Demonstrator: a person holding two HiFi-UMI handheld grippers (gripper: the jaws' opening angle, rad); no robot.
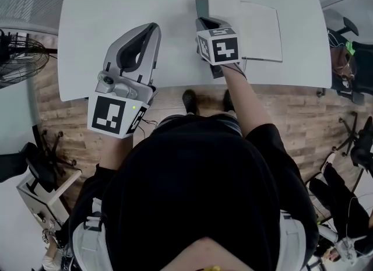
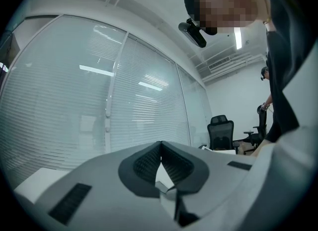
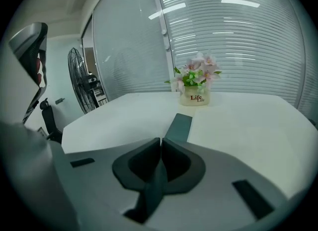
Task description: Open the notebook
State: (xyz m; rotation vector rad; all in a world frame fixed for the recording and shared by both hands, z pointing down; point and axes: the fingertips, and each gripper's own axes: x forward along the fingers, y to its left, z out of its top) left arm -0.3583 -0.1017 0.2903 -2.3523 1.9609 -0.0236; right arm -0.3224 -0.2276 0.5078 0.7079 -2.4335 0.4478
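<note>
I hold two hand-held grippers at one white bench (image 1: 105, 7). My right hand-held gripper (image 3: 160, 141) has its jaws clamped on the dark cover (image 3: 180, 124) of the one notebook (image 1: 259, 28). The cover runs up between the pads and out past the tips, seen nearly on edge, and a white page (image 3: 248, 125) lies just to this gripper's right. Straight ahead of it, beyond the notebook, stands one pot of pink flowers (image 3: 195, 95), and off to its left one floor fan (image 3: 81, 78). My left hand-held gripper (image 2: 160, 144) hangs to the left of the right one, well apart from the notebook. Its jaws meet at the tips with nothing between them, pointing at the window blinds (image 2: 74, 101). One black office chair (image 2: 220, 131) is off to its right.
</note>
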